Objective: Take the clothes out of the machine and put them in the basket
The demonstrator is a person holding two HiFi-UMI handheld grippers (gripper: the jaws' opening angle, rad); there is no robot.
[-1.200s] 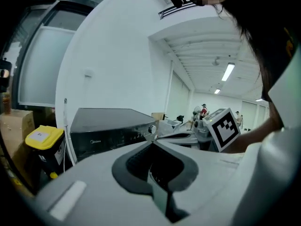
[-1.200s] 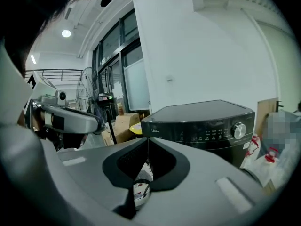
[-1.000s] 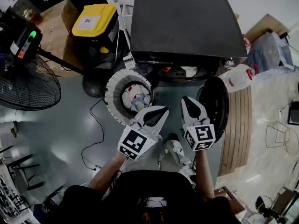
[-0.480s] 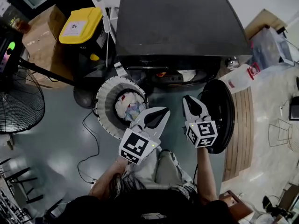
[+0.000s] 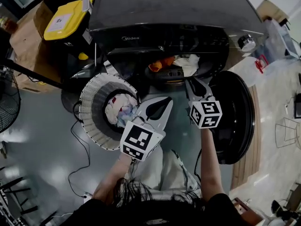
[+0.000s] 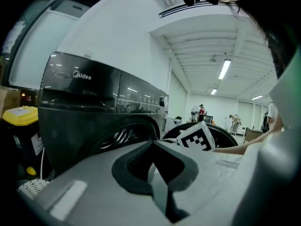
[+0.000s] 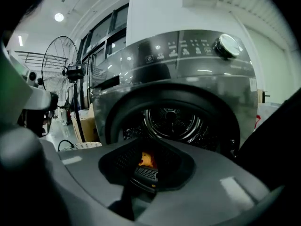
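Left gripper (image 5: 165,101) and right gripper (image 5: 193,84) closed, empty — open door (image 5: 237,117) beside right; basket (image 5: 91,121) beside left.

Dark front-loading machine (image 5: 174,13) noted with door (image 5: 237,112) swung open; orange and white clothes (image 5: 188,64) lying in drum (image 7: 174,119) (more clothes (image 5: 120,112) heaped in white basket (image 5: 91,121)).

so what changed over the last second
The right gripper moved forward to the mouth of the machine, where orange and white clothes show more clearly. The left gripper shifted little, beside the basket. Both remain shut and empty; the basket stays put.
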